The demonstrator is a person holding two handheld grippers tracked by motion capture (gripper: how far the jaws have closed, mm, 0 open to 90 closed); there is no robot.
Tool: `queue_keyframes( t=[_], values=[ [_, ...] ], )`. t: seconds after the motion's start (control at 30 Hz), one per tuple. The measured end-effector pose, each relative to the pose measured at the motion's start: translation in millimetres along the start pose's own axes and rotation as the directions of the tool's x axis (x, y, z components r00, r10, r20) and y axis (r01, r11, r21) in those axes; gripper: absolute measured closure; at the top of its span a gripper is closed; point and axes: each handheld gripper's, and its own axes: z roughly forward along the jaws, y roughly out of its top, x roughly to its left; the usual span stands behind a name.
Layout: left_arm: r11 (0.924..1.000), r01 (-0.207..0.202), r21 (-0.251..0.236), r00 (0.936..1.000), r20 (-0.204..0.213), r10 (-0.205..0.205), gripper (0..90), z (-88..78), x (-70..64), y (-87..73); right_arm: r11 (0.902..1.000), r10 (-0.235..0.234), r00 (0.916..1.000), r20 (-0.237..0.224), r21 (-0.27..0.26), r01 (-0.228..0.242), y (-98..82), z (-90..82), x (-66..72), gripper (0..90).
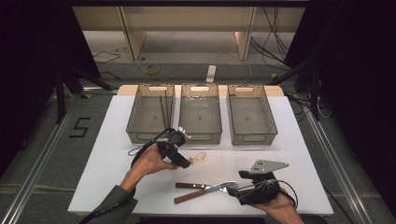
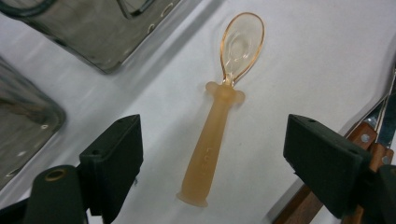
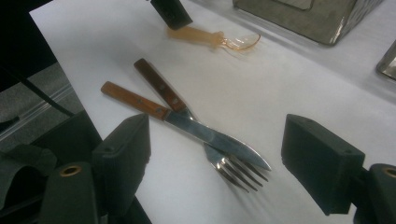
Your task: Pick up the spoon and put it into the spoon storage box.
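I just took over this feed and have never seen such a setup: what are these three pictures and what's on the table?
A person holds a tool in each hand: the left hand-held gripper and the right hand-held gripper, both open and empty. One picture looks down from above; the other two look along each gripper's jaws. On the white table lie an orange translucent spoon, a knife crossing a fork, and three grey bins, the left holding dark sticks.

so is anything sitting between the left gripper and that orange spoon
Nothing visible. The left gripper is open, jaws either side of the orange spoon, with bare white table around its handle. The knife and fork lie off to one side.
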Motion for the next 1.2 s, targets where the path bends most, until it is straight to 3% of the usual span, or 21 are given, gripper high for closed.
queue_keyframes(
  t=[0.37, 0.53, 1.0, 1.2],
  values=[
    [0.9991, -0.002, 0.042, 0.9997, -0.025, 0.003, 17.6, 12.5, -0.7, -0.5, 1.0000, 0.003, 1.0000, 0.004, -0.003, -0.003, -0.5, -0.2, -2.2, 24.8],
    [0.9997, -0.002, 0.025, 0.9994, -0.035, 0.003, 21.2, 13.9, -0.8, -2.2, 1.0000, -0.003, 1.0000, 0.007, 0.001, 0.003, 0.0, 0.0, -0.6, 24.8],
    [0.9983, -0.032, 0.049, 0.9994, -0.008, 0.032, 49.6, 19.6, -0.3, -6.7, 0.9999, -0.009, 0.9999, 0.007, 0.007, 0.009, -0.3, 1.2, 0.6, 24.9],
    [0.9959, -0.057, 0.070, 0.9978, -0.030, 0.059, 59.4, 22.0, 0.0, -8.6, 0.9999, -0.011, 0.9999, 0.005, 0.007, 0.011, 0.9, 1.8, 1.4, 25.0]
  ],
)
